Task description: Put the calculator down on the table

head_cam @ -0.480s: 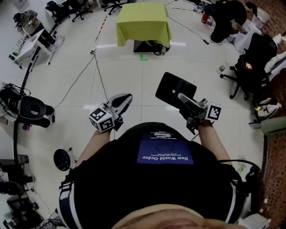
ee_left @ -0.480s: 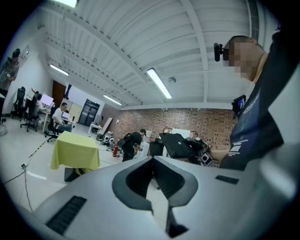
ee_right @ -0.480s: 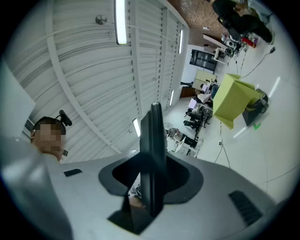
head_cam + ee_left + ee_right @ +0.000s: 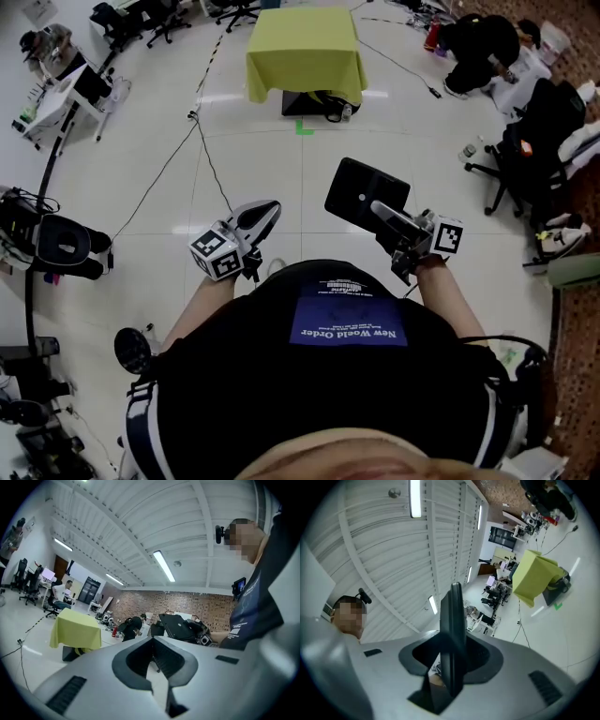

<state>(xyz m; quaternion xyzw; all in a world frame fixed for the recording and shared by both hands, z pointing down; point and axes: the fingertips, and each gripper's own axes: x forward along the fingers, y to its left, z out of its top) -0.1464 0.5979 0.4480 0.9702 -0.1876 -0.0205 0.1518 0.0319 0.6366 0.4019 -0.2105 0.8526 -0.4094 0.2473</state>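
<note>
A flat black calculator is held up in the air in front of me, and my right gripper is shut on its near edge. In the right gripper view the calculator stands edge-on between the jaws. My left gripper is held at my left with its jaws together and nothing in them; between the jaws only floor shows. The table, covered in a yellow-green cloth, stands well ahead across the white floor, and it also shows as the cloth-covered table and the table.
A black box sits under the table and a green mark lies on the floor before it. Cables run across the floor. Office chairs stand at right, a person crouches at back right, and desks are at left.
The table sits slightly lower in the head view than before. Both grippers keep their pose, and the calculator stays in the right one.
</note>
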